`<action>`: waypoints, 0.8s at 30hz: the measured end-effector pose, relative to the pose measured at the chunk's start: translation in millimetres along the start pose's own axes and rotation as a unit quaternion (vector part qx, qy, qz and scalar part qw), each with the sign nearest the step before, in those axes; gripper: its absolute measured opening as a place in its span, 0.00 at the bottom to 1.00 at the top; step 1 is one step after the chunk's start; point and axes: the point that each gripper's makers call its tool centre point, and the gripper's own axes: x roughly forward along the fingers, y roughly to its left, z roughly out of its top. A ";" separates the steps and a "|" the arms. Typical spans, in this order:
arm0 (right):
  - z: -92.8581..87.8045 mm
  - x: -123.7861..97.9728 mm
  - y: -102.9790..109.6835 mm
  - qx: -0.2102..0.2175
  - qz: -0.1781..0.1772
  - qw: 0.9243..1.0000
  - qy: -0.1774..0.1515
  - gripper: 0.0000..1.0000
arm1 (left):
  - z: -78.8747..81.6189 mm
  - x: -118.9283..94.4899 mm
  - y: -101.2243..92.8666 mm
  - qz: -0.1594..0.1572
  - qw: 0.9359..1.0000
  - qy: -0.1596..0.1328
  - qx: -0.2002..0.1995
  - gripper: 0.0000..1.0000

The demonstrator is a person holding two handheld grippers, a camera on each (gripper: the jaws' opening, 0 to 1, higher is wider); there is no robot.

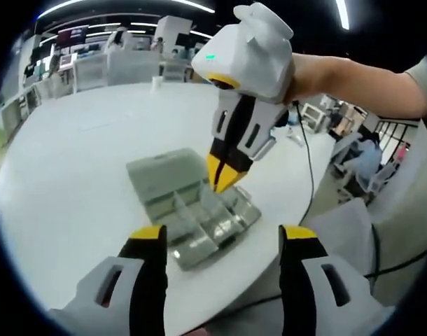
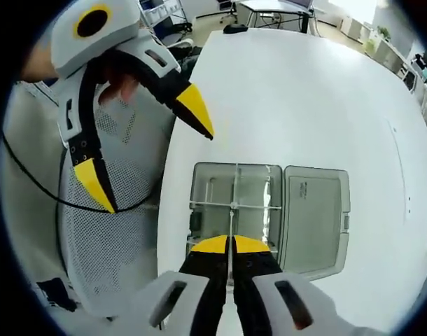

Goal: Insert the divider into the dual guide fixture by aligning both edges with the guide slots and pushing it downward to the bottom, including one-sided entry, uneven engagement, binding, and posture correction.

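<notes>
The right gripper (image 2: 231, 245), jaws clamping the divider (image 2: 231, 224), is holding it edge-down directly over the fixture (image 2: 220, 192); the left gripper (image 1: 224, 238) is waiting nearby, jaws apart.

Two grippers: the left gripper (image 1: 222, 241) with its two yellow-tipped jaws spread apart, and the right gripper (image 2: 231, 245) with its two jaws pressed together on a thin clear divider (image 2: 232, 222). One grey box (image 2: 234, 203) sits on one white table (image 2: 325, 91), with one hinged lid (image 2: 315, 213) laid flat beside it. Inside the box, two crossing partitions seem to make four compartments, though glare blurs the count. One mesh chair (image 2: 115, 224) stands at the table edge, and one black cable (image 2: 31, 189) trails past it
</notes>
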 end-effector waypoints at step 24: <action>-0.6 4.0 1.3 0.002 -0.005 1.000 -0.002 0.00 | -0.9 -1.0 -0.5 -0.001 1.000 -0.003 -0.003 0.63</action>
